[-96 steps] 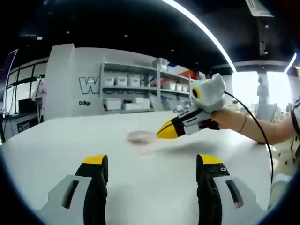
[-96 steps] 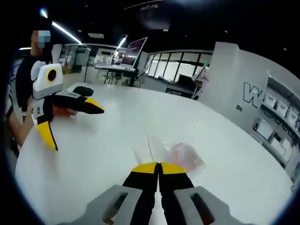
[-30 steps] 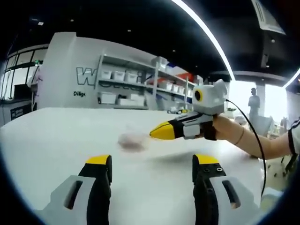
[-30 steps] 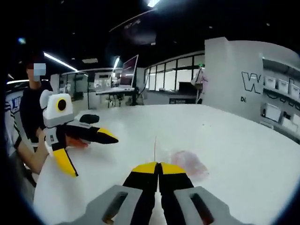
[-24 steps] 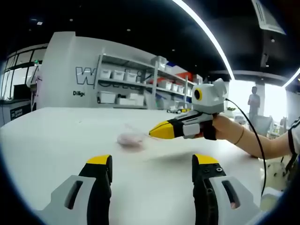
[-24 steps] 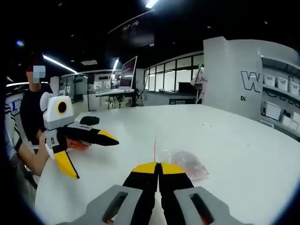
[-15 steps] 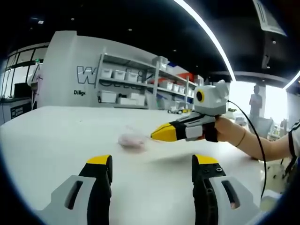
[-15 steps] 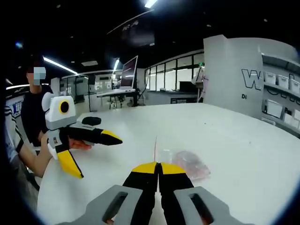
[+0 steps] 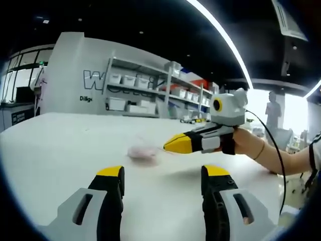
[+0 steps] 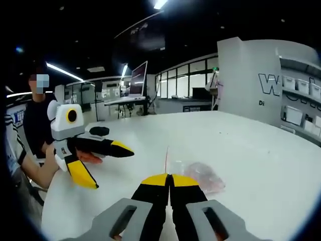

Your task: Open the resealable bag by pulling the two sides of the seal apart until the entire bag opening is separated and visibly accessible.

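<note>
Right gripper (image 10: 169,176) jaws pressed together, pinching resealable bag (image 10: 195,173) edge; bag extends just ahead over white table (image 10: 261,150). Left gripper (image 9: 161,173) jaws wide apart, holding nothing, bag (image 9: 143,151) well ahead.

Left gripper view looked low across the round white table (image 9: 60,145) toward grey wall shelving (image 9: 145,95). Right gripper view sat closer, facing windows (image 10: 185,85). Both shared the small clear plastic bag with pink contents (image 9: 143,151) (image 10: 198,173).
</note>
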`<state>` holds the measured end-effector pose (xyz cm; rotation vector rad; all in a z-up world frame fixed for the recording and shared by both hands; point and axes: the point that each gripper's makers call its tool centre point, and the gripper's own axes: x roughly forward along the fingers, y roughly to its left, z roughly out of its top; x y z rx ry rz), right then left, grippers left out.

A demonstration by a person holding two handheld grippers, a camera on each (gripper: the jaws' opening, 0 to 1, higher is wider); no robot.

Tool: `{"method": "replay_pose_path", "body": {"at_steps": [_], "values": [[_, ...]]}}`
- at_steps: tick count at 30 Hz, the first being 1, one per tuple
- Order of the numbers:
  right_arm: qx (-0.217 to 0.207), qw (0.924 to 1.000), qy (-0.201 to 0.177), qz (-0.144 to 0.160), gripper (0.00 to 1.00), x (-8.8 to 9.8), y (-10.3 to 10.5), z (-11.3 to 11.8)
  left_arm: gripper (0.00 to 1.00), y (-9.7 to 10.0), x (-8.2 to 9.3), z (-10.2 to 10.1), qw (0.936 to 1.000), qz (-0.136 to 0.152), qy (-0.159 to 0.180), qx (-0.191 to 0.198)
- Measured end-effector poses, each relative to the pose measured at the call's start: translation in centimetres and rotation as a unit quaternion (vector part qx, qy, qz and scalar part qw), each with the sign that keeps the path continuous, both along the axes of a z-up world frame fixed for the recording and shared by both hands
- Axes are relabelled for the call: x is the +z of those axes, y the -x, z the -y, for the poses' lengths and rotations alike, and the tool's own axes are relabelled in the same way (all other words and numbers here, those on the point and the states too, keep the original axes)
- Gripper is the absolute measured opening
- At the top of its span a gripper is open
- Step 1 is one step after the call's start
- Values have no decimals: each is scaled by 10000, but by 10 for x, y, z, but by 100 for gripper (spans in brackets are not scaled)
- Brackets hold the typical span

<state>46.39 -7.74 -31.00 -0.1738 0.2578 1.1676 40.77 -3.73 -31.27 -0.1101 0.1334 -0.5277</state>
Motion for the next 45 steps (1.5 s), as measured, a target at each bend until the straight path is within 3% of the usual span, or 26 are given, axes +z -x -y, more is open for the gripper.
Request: {"method": "replay_pose_path", "body": {"at_steps": [5, 11, 23, 34, 45], "values": [[13, 10000, -10, -10, 0, 0, 2, -1, 61, -3, -3, 2, 10000, -71, -51, -21], [20, 10000, -31, 2, 0, 2, 3, 0, 60, -2, -3, 11, 9992, -224, 225, -230], [17, 10000, -52, 4, 0, 4, 1, 0, 58, -5, 1, 11, 9991, -207, 301, -215], [36, 10000, -61, -11, 0, 4, 2, 0, 56, -10, 2, 9, 9950, -464, 833, -304], [44, 10000, -76, 2, 0, 6, 3, 1, 54, -13, 9, 6, 9945, -368, 951, -218]]}}
